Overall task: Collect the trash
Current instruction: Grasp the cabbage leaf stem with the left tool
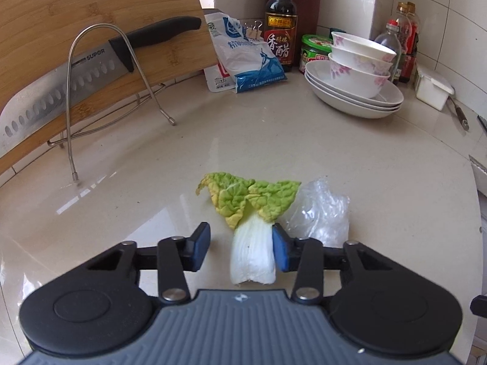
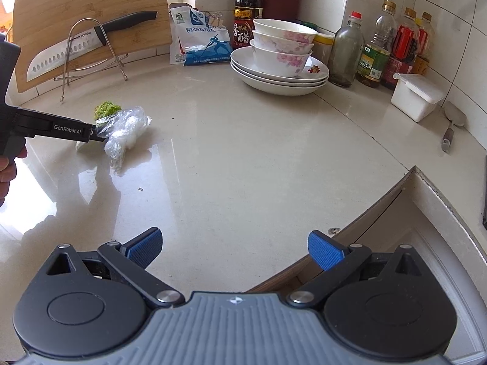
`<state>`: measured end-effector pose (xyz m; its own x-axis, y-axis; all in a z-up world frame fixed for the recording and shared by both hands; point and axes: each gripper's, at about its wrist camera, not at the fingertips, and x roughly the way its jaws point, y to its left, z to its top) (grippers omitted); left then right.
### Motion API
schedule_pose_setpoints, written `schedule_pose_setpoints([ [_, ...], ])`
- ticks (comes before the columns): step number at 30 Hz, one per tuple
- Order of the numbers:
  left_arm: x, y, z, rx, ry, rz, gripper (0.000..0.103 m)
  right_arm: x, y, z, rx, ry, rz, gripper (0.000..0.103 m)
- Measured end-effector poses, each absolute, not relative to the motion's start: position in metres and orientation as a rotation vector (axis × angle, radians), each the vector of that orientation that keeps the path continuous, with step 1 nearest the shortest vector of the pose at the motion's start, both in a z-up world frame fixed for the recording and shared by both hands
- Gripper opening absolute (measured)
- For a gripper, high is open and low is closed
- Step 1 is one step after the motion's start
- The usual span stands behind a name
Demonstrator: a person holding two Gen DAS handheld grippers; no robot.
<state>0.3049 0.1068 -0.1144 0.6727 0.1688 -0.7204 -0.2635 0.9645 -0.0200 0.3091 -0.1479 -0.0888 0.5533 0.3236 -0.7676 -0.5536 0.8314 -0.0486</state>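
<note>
2 scraps of trash are met on the counter (image 1: 304, 140): the cabbage leaf (image 1: 252, 231) is straddled by the part-closed left claw (image 1: 242, 248), touched by only 1 pad, crumpled plastic (image 1: 319, 210) lying just beyond, while the right claw (image 2: 236, 249) is held wide and empty.

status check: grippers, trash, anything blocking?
Left gripper straddling cabbage leaf, one pad touching the stalk, other clear. Right gripper open, empty, over bare counter. Crumpled plastic wrap right beside the leaf, could snag.
</note>
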Motion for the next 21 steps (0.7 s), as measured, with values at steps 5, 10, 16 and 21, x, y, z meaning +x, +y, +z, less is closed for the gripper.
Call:
schedule_pose_setpoints([
  [5, 0.303, 0.104, -0.109, -0.111, 0.788, 0.224, 0.014, 0.311, -0.148, -0.089, -0.302, 0.836, 0.535, 0.103],
  [10, 0.297, 0.113, -0.101, -0.11, 0.785, 0.238, 0.012, 0.311, -0.145, -0.086, -0.314, 0.822, 0.553, 0.103],
  [16, 0.297, 0.125, -0.106, -0.133, 0.808, 0.23, 0.013, 0.311, -0.137, -0.088, -0.316, 0.821, 0.575, 0.103],
  [21, 0.3, 0.127, -0.112, -0.155, 0.821, 0.225, 0.006, 0.311, -0.132, -0.087, -0.328, 0.816, 0.594, 0.103],
])
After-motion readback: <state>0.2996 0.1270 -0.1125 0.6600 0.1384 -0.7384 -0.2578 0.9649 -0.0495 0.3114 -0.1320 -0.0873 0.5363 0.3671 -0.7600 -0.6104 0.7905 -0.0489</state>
